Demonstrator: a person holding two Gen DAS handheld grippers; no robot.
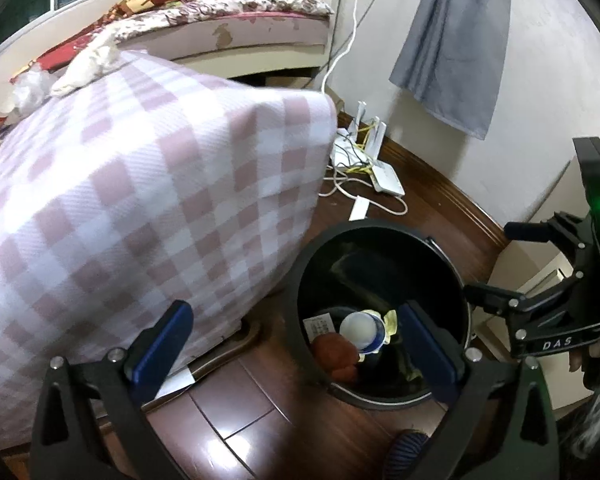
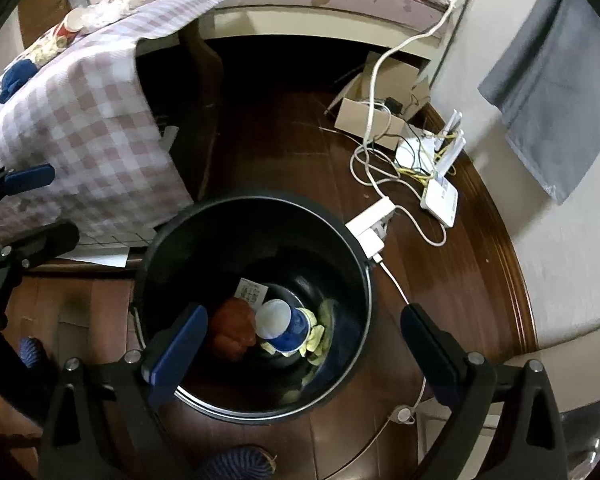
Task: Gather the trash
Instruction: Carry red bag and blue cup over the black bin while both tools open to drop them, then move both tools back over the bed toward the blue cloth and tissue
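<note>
Grippers tilted down over black bin (image 2: 256, 216), left gripper (image 1: 296, 344) and right gripper (image 2: 304, 340) fingers released, empty.

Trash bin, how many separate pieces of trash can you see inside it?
4 in the black bin: a blue-and-white cup in the middle, a red-brown wad beside it, a printed paper slip behind, yellowish scraps opposite. More may be hidden underneath.

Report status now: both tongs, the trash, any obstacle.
Left tongs open, empty. Right tongs open, empty. Cup and scraps in black bin. Nothing blocking the bin.
</note>
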